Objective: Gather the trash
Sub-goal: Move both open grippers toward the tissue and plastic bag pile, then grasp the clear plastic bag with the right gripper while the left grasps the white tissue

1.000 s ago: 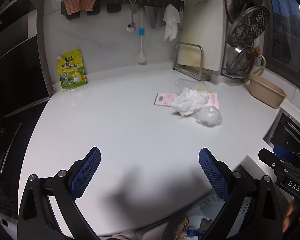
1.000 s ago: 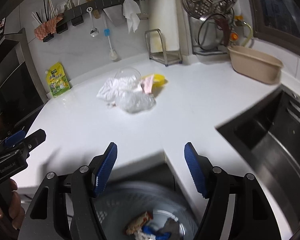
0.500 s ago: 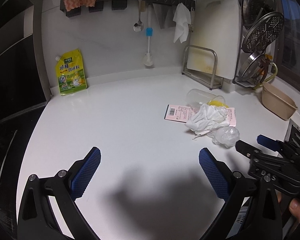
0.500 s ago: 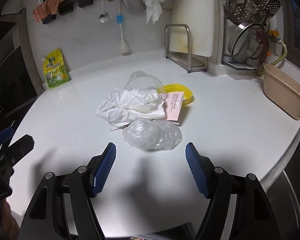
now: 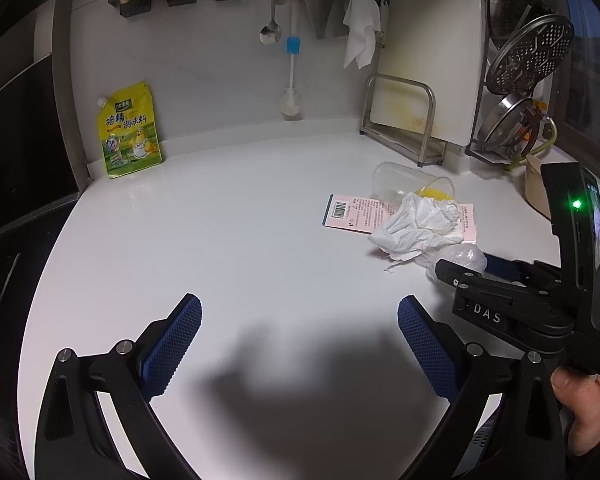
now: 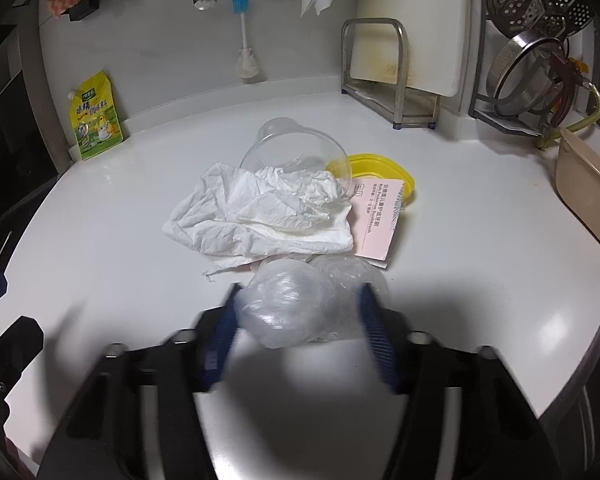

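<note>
closing on the crumpled clear plastic wrap (image 6: 300, 308) at the near edge of the trash pile on the white worktop (image 6: 480, 240). right tool (image 6: 300, 332) half shut, jaws just narrowing, wrap between the pads; contact blurred, grip cannot be confirmed. left tool (image 5: 300, 344) wide open, empty. next: finish squeezing, lift clear of the tissue (image 6: 268, 212). bin out of view.

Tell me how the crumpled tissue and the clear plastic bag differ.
The tissue is opaque white and spread loosely; the plastic bag is see-through and bunched into a ball. The tissue lies clear of the right gripper; the bag sits between its fingers, which have just been closing. Both are crumpled on the counter.
</note>
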A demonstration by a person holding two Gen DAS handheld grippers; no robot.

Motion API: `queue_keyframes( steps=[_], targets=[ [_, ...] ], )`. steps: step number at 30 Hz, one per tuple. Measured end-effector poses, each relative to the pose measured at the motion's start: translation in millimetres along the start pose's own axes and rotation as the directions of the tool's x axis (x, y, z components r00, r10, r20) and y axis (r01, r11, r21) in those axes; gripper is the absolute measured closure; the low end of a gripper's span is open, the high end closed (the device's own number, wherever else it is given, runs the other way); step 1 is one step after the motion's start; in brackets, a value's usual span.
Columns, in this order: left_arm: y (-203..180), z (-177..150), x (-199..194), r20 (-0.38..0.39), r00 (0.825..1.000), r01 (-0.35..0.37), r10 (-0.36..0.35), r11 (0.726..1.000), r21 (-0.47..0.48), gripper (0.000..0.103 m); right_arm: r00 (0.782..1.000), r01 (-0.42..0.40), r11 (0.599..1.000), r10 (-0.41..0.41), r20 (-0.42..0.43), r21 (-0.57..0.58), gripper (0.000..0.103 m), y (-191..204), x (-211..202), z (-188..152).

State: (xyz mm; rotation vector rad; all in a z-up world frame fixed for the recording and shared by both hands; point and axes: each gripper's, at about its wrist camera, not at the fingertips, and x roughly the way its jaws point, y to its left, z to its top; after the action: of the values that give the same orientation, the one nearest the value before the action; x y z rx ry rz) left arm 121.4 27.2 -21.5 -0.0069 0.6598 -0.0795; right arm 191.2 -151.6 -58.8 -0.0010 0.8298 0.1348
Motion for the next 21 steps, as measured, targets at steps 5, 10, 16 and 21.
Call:
queue_keyframes(
  steps=[5,10,16,21],
  targets=[
    [-8.2,3.4,2.8,0.004,1.0,0.005,-0.005,1.0,0.006,0.006,0.999,-0.039,0.999,0.039,0.03,0.004,0.064,-5.8,-11.1,-5.8],
    [-20.5,6.1,5.9,-0.006,1.0,0.028,-0.028,1.0,0.015,0.006,0.996,-0.073,0.997,0.071,0.058,0.028,0.065,-17.0,-32.1,-13.8],
    [-35.5,7.3,8.0,-0.015,0.998,0.053,-0.053,0.998,0.016,0.006,0.993,-0.095,0.994,0.091,0.077,0.052,0.065,-30.5,-57.4,-29.0],
    [-48.0,10.0,12.4,-0.02,0.998,0.065,-0.065,0.998,0.016,0.006,0.991,-0.104,0.989,0.093,0.101,0.104,0.065,-51.6,-82.0,-45.2]
  ],
)
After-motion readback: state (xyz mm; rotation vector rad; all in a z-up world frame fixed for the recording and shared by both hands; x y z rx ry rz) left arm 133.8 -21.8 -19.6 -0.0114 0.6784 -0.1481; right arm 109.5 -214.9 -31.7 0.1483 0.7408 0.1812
